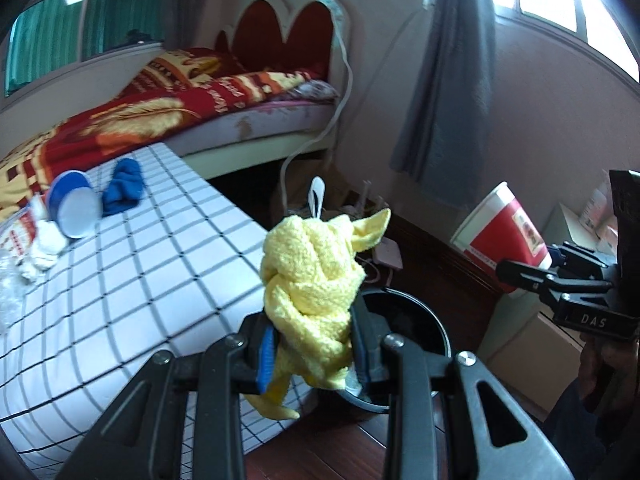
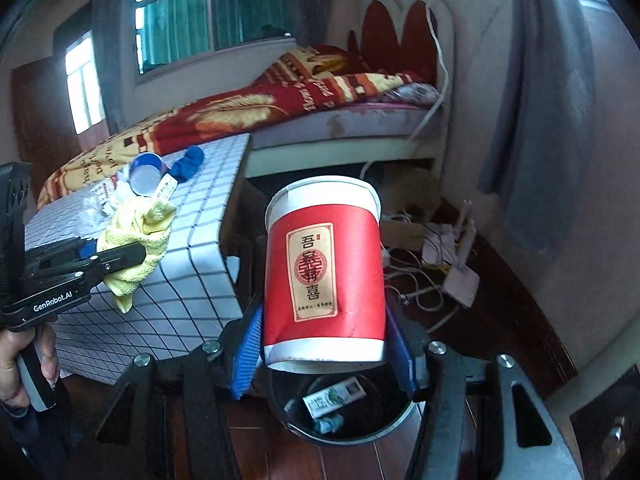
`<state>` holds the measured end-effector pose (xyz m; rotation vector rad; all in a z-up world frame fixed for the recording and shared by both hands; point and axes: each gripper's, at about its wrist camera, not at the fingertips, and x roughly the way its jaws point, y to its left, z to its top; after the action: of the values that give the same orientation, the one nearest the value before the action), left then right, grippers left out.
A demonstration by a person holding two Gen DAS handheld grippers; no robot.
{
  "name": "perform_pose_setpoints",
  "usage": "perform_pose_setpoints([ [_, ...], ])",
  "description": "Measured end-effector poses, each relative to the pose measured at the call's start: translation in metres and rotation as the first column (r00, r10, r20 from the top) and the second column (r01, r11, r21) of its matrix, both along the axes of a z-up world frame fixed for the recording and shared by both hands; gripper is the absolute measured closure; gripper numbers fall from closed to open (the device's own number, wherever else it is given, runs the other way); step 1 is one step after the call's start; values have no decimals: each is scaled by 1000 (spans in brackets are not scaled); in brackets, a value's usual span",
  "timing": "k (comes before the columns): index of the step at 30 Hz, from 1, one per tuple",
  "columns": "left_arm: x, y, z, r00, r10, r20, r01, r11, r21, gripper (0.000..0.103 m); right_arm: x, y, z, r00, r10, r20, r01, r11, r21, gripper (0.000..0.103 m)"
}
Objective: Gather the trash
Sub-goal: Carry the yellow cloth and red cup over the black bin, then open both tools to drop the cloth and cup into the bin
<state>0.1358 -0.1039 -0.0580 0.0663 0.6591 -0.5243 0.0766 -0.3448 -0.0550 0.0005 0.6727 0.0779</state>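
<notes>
A knotted yellow cloth (image 1: 312,276) is clamped between the blue pads of my left gripper (image 1: 314,354), just over the near rim of a black round bin (image 1: 432,316) on the floor. My right gripper (image 2: 324,344) is shut on a red and white paper cup (image 2: 324,272), held upright above the same bin (image 2: 304,434). Inside the bin lie a white and green box (image 2: 334,398) and a bluish scrap. Each view shows the other gripper: the left one (image 2: 132,256) with the yellow cloth (image 2: 136,232), the right one (image 1: 532,268) with the cup (image 1: 504,232).
A table with a white checked cover (image 1: 140,280) stands left of the bin. It holds a tipped blue cup (image 1: 74,210), a blue cloth (image 1: 122,192), white crumpled tissue (image 1: 44,244) and clear plastic. A bed (image 1: 240,92) lies behind. Cables and a white router (image 2: 460,276) lie on the floor.
</notes>
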Motion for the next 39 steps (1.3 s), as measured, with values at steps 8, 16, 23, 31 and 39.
perform_pose_setpoints([
  [8, -3, -37, -21, 995, -87, -57, 89, 995, 33, 70, -10, -16, -26, 998, -5, -64, 5, 1000, -11, 45],
  [16, 1, -62, -42, 986, -129, -108, 136, 989, 65, 70, -5, -27, -49, 994, -4, -112, 2, 1000, -13, 45],
  [23, 18, -73, -64, 973, -149, -176, 166, 982, 85, 70, 6, -32, -68, 988, 13, -153, -14, 1000, -7, 45],
  [31, 33, -89, -91, 952, -162, -261, 192, 977, 92, 70, 26, -27, -102, 968, 70, -242, -78, 997, -23, 45],
  [39, 46, -94, -114, 934, -148, -325, 185, 979, 88, 70, 42, -25, -134, 941, 106, -322, -122, 992, -30, 45],
])
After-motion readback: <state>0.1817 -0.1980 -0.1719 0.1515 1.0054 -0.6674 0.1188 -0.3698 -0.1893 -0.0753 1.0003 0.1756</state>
